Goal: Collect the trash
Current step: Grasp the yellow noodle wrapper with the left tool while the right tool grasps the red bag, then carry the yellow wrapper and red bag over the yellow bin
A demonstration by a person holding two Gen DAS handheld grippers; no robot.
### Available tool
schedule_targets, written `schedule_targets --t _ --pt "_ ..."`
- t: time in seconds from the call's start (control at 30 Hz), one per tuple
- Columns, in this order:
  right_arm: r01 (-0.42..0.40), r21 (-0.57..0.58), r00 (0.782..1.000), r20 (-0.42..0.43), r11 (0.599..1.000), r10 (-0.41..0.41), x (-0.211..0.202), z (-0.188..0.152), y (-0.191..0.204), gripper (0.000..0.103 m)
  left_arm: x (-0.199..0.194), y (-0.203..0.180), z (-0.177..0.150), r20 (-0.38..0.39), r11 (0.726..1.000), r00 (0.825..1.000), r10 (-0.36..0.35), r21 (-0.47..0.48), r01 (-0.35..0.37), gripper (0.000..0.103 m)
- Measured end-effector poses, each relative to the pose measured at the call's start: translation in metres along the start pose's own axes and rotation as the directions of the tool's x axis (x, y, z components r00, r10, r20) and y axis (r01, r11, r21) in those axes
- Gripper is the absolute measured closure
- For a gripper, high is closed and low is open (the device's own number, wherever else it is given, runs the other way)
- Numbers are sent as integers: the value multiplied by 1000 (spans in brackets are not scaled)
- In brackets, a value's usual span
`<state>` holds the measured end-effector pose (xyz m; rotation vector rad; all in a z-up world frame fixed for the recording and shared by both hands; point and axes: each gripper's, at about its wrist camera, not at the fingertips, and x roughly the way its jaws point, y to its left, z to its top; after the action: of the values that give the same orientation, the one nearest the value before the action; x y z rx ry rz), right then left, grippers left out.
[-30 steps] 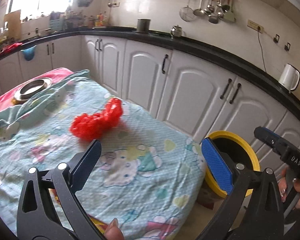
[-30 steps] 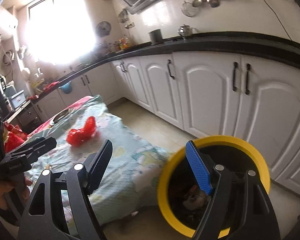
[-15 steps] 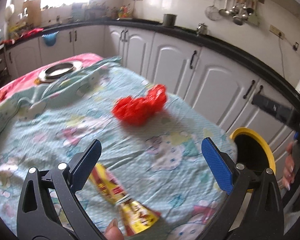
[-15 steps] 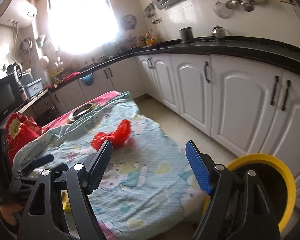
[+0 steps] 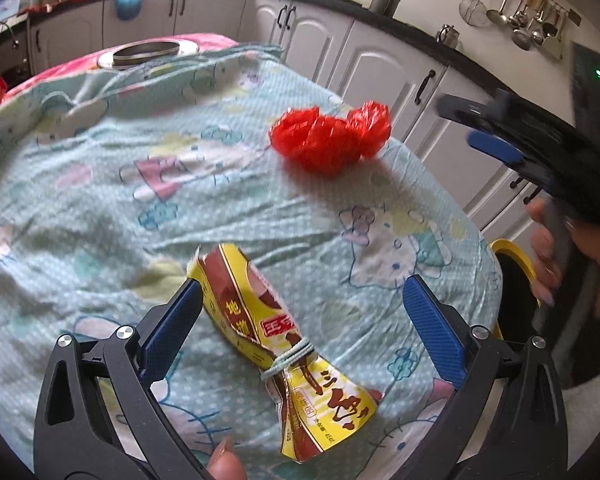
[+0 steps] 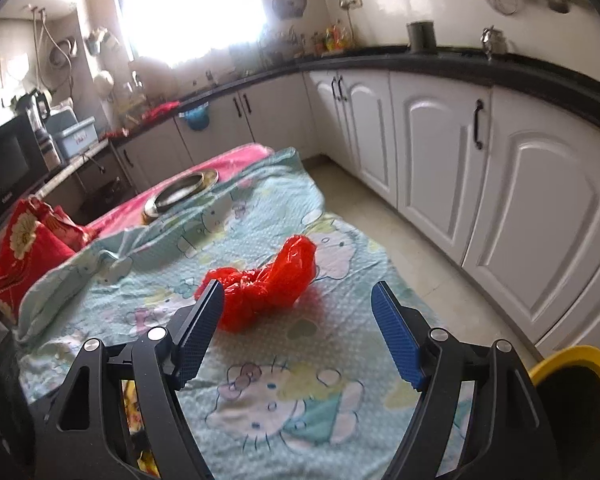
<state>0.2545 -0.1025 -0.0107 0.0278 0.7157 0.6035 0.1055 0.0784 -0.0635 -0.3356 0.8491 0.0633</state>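
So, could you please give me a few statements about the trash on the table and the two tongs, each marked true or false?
1. The yellow wrapper is tied around its middle with a rubber band. True.
2. The left tongs are shut on the yellow wrapper. False: they stand open, with the wrapper lying on the cloth between them.
3. The red plastic bag lies on the patterned tablecloth. True.
4. The red plastic bag is already in the yellow-rimmed bin. False: it is on the table; the bin stands on the floor beside it.
5. The right tongs hold the red plastic bag. False: they are open, and the bag lies beyond them.
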Motion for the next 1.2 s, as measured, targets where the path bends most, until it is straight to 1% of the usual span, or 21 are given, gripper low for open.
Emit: schedule_targets --t 0.13,0.2,0.23,0.3,0.33,0.37,0.4,0.43,0.47,0.5,0.53,0.6,0.63,0.67,0.7,0.77,0.9,0.97,1.2 --pt "10 -6 998 -54 1000 -11 36 2 5 30 7 4 -4 -20 1000 1000 -4 -21 4 12" --pt "13 -2 997 -78 1000 -14 51 2 7 30 10 4 -6 -26 1000 1000 -6 -26 5 21" --pt "15 -1 996 -87 1000 -15 58 3 9 30 12 3 -7 -29 1000 1000 -2 -23 1 23" --pt "15 4 994 -107 1000 -15 73 6 11 30 14 2 -12 -30 1000 1000 9 -12 -9 34" --pt "18 10 993 -113 1000 -17 78 7 11 30 14 1 -13 -29 1000 999 18 -7 -18 36" --pt "20 21 992 -123 1000 -17 86 8 11 30 14 1 -14 -28 1000 999 21 -4 -21 42" --pt "19 29 991 -131 999 -15 92 10 11 30 15 1 -15 -28 1000 999 26 4 -26 51" --pt "16 39 990 -140 999 -10 99 11 11 31 15 1 -15 -27 999 999 32 10 -31 55" --pt "15 44 989 -144 999 -8 103 12 10 35 14 1 -15 -22 999 999 31 17 -31 58" --pt "18 51 987 -157 999 -10 109 12 9 42 15 1 -15 -24 1000 999 26 16 -26 63" --pt "16 57 985 -170 998 -7 113 11 9 47 15 1 -15 -25 999 999 27 20 -26 64" --pt "-10 77 982 -188 997 25 118 8 7 68 15 1 -14 -23 999 1000 20 32 -20 68" --pt "-21 80 982 -183 997 36 118 6 8 72 15 1 -14 -23 999 1000 19 36 -19 69" --pt "-22 69 984 -174 997 34 114 4 9 81 16 1 -14 -23 999 1000 17 38 -16 71" --pt "-21 59 985 -170 998 31 111 2 10 87 16 1 -13 -22 999 1000 10 41 -9 73" --pt "-10 36 988 -156 999 16 102 -4 10 90 16 1 -13 -22 999 1000 3 46 -2 74" --pt "5 40 990 -140 999 0 84 -17 3 94 15 1 -13 -21 999 1000 -16 44 17 75" --pt "16 52 992 -127 999 -10 70 -24 -4 94 13 0 -12 -15 999 1000 -27 46 28 79" --pt "56 86 996 -68 995 -50 17 -46 -30 94 0 -19 -6 28 995 998 -48 93 45 79"
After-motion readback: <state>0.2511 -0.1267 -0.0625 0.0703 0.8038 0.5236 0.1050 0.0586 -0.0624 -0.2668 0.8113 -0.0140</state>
